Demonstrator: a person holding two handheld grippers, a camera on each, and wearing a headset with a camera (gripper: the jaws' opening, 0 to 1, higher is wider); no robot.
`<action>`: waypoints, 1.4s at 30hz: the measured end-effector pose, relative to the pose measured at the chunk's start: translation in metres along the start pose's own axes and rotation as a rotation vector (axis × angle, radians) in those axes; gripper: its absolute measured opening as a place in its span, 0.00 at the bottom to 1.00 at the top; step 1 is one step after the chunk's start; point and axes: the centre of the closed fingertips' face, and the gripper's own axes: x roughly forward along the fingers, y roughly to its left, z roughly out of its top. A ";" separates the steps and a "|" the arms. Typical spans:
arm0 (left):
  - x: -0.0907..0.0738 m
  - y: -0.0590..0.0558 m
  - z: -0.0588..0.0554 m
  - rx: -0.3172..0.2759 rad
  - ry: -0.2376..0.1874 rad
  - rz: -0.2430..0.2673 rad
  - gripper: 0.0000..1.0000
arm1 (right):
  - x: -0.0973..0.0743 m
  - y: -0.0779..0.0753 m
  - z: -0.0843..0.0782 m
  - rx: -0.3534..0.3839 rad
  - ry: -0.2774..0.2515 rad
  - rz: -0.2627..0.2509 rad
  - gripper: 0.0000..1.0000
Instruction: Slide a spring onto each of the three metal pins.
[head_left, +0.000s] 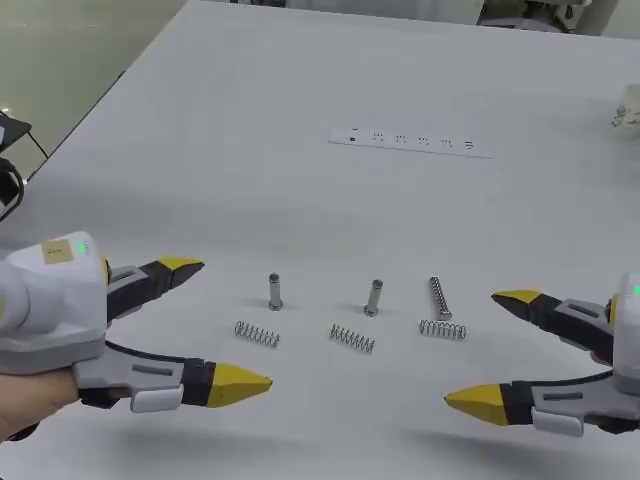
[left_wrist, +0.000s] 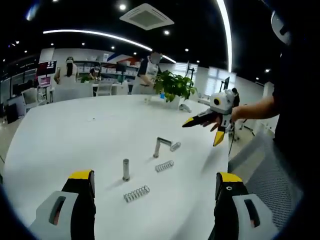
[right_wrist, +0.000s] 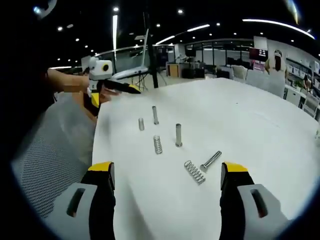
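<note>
Upright on white worktop (head_left: 300, 200): mid pin (head_left: 373, 297). Just left of mid pin: left pin (head_left: 274, 291), also upright. Just right of mid pin: right pin (head_left: 438, 298), lying on its side per right gripper view. Three springs flat on worktop, none on a pin: mid spring (head_left: 352, 339) just in front of mid pin, left spring (head_left: 257, 334) front-left of it, right spring (head_left: 442, 329) front-right, close by right pin's near end; touching or not, can't tell. Well left of mid pin: left gripper (head_left: 215, 322), jaws spread wide, nothing btwn them. Well right of mid pin: right gripper (head_left: 490, 348), jaws likewise wide apart, holding nothing. Far behind mid pin: power strip (head_left: 410, 141).
</note>
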 end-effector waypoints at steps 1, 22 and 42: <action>0.000 0.000 0.000 0.000 0.000 0.000 0.98 | 0.000 0.000 0.000 0.001 0.003 0.001 0.88; 0.003 0.003 -0.005 -0.012 0.005 -0.001 0.98 | 0.001 -0.007 0.002 0.002 0.019 0.004 0.87; 0.003 0.002 -0.006 -0.013 0.014 -0.010 0.98 | 0.017 -0.033 0.019 0.053 0.051 -0.028 0.74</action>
